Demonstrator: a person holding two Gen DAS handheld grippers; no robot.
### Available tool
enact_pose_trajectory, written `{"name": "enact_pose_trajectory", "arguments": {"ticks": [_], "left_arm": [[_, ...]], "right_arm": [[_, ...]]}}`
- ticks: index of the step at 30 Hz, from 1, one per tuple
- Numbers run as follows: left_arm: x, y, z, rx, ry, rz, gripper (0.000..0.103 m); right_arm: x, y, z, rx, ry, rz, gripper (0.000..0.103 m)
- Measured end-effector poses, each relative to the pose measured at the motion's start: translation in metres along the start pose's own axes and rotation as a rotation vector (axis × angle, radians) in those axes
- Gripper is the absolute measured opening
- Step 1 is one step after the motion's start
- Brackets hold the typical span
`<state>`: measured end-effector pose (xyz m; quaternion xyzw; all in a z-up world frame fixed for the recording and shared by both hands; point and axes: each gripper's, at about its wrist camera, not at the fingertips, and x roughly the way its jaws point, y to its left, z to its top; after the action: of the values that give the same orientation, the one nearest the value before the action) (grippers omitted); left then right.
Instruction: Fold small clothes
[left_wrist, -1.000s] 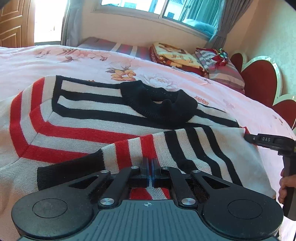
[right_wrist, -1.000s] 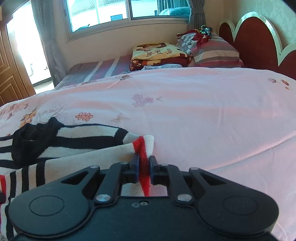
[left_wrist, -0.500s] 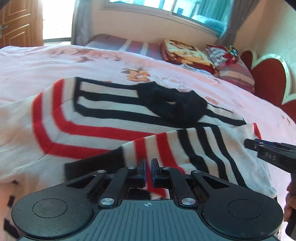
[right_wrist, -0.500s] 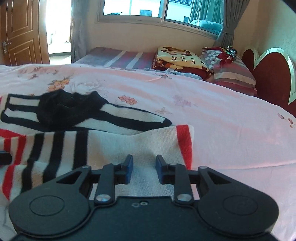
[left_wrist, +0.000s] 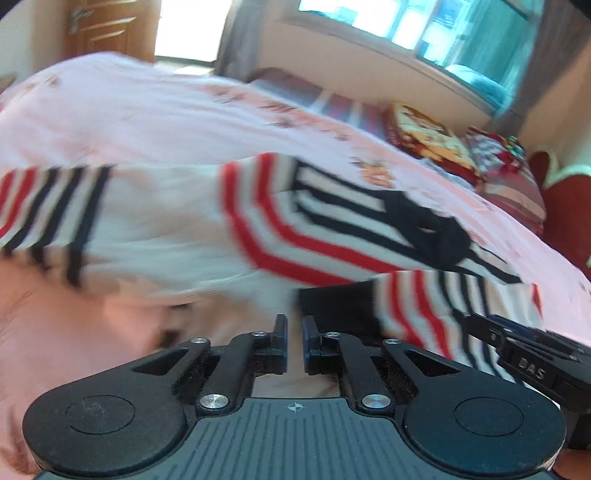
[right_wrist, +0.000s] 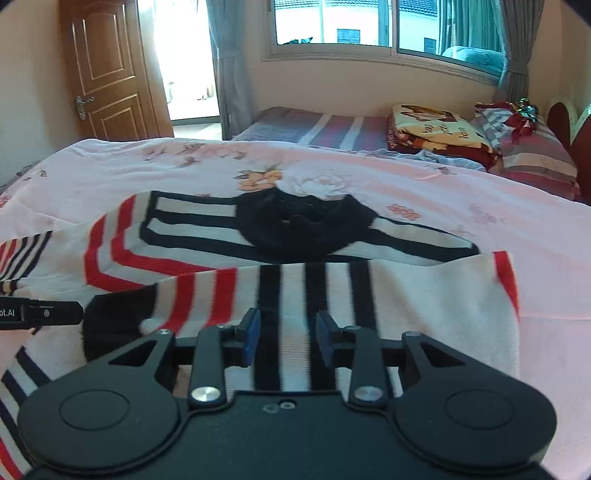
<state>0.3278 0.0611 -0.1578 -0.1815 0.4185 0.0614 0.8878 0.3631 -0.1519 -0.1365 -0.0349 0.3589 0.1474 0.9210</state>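
A red, black and white striped sweater (right_wrist: 184, 221) lies flat on the pink bedspread (right_wrist: 461, 199), its black collar (right_wrist: 303, 229) toward the window. One sleeve (right_wrist: 406, 302) is folded across the body, with its black cuff (right_wrist: 118, 317) at the left. My right gripper (right_wrist: 288, 332) hovers over that sleeve with its jaws opening and nothing pinched between them. The left gripper (left_wrist: 293, 339) is shut with only bedspread showing in the slit. The cuff (left_wrist: 332, 306) lies just to its right. In the right wrist view the left gripper's tip (right_wrist: 55, 314) sits just left of the cuff.
A folded patterned blanket (right_wrist: 436, 129) and a striped pillow (right_wrist: 535, 158) lie at the head of the bed by the red headboard (right_wrist: 569, 125). A wooden door (right_wrist: 107, 74) stands far left, and a window with curtains is behind. The right gripper (left_wrist: 517, 354) shows low right in the left wrist view.
Both grippers have let go of the sleeve, which now lies folded across the sweater. The right gripper's jaws have parted. Both views have swung left, and the left one is blurred.
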Motion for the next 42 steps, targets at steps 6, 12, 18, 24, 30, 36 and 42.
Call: {"name": "enact_pose_trajectory", "arguments": {"ticks": [6,12,18,24,30,36,42], "left_arm": [[-0.008,0.09,0.009,-0.136,-0.009,0.072,0.007],[-0.008,0.162,0.022,-0.227,-0.016,0.124,0.03],[-0.015,0.209,0.032,-0.274,-0.16,0.152,0.103],[0.012,0.268,0.036,-0.501,-0.136,0.073,0.063],[0.038,0.285,0.042,-0.61,-0.212,0.032,0.036],[0.052,0.278,0.051,-0.612,-0.206,-0.012,0.006],[0.02,0.212,0.081,-0.308,-0.329,-0.063,0.006]], "right_arm": [[-0.001,0.044,-0.003,-0.02,0.0,0.008,0.046],[0.01,0.074,0.0,-0.007,0.027,-0.012,0.047],[0.022,0.097,0.004,0.002,0.026,-0.035,0.048],[0.035,0.11,0.008,-0.001,0.037,-0.056,0.048],[0.043,0.112,0.005,0.002,0.046,-0.083,0.048],[0.04,0.109,0.006,0.008,0.038,-0.114,0.047],[0.054,0.118,-0.009,-0.073,0.039,-0.161,0.05]]}}
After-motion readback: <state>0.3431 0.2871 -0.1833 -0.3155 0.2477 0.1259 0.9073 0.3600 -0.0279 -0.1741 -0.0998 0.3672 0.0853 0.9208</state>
